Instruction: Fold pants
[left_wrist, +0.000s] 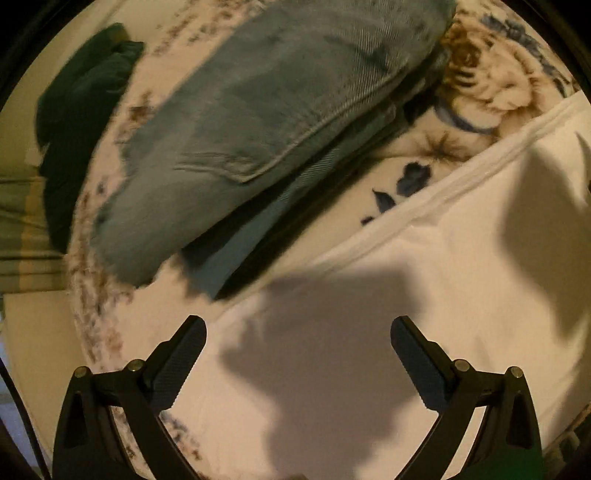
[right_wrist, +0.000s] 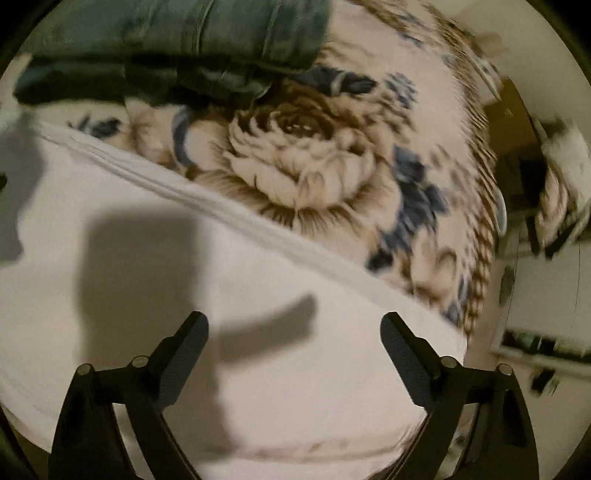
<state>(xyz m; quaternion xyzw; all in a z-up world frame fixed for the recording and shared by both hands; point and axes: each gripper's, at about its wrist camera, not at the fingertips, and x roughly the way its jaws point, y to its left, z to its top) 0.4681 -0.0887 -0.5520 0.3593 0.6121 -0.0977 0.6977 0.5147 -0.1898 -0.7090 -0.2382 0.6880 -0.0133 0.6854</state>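
White pants (left_wrist: 424, 266) lie spread flat on a flowered blanket (left_wrist: 484, 85), their stitched waistband or hem edge (left_wrist: 443, 184) running diagonally. In the right wrist view the same white pants (right_wrist: 258, 369) fill the lower half, with the seam edge (right_wrist: 229, 210) crossing the frame. My left gripper (left_wrist: 298, 328) hangs open just above the white cloth, nothing between its fingers. My right gripper (right_wrist: 294, 325) is open too, over the white cloth, and empty. Gripper shadows fall on the fabric.
A folded stack of blue jeans (left_wrist: 266, 122) lies on the blanket beyond the white pants, also at the top of the right wrist view as jeans (right_wrist: 177, 40). A dark green garment (left_wrist: 81, 122) sits at far left. The bed edge and room furniture (right_wrist: 546, 240) show at right.
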